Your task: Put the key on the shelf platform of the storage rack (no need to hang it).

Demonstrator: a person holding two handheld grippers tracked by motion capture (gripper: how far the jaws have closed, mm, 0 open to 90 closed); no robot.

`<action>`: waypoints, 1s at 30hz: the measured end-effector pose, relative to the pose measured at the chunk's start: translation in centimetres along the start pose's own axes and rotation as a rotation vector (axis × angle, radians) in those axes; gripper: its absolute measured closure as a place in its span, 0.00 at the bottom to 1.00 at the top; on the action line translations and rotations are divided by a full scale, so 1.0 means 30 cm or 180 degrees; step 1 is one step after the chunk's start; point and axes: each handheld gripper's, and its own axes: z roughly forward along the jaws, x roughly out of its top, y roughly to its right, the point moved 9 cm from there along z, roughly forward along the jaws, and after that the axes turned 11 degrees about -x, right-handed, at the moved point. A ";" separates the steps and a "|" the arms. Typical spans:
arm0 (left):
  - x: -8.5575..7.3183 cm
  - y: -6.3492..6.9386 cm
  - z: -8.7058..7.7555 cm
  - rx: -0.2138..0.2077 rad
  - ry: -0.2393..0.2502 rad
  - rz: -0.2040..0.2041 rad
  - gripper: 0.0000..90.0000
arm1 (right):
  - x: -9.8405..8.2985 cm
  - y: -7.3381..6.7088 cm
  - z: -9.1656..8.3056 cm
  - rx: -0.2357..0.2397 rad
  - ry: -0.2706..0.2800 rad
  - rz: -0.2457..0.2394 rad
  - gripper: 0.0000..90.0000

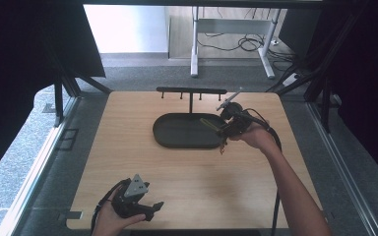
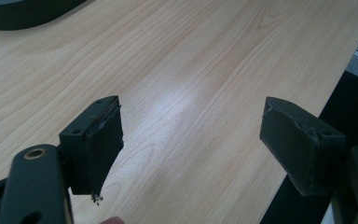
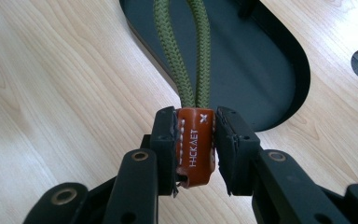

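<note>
R gripper [image 3: 195, 140] clenched on brown leather tab [image 3: 195, 144] of green cord keychain [image 3: 186, 51], held above R end of black tray [image 1: 167, 140] w/ cord loop pointing fwd. Step: carrying it twd peg rack [image 1: 191, 91] (likely to hang). Next: line loop up w/ peg, slip over. L gripper [image 2: 193, 149] released, empty, near table edge.

Wooden table [image 1: 192, 172], black tray [image 1: 177, 132], peg rack [image 1: 191, 91]

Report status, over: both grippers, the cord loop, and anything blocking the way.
Right gripper shut on brown leather tab of green cord loop, above black tray. Left gripper open, empty, over bare table. Nothing blocking.
</note>
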 end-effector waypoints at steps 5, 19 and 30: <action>0.000 -0.001 -0.001 0.0001 0.0003 -0.0003 0.24 | 0.006 0.015 0.011 -0.0012 -0.0035 0.0017 0.78; 0.000 -0.001 -0.001 -0.0006 0.0011 -0.0006 0.24 | 0.037 0.051 0.039 -0.0013 -0.0102 0.0062 0.78; -0.002 -0.003 -0.003 -0.0007 0.0010 -0.0012 0.24 | 0.079 0.066 0.079 0.0015 -0.0107 0.0087 0.77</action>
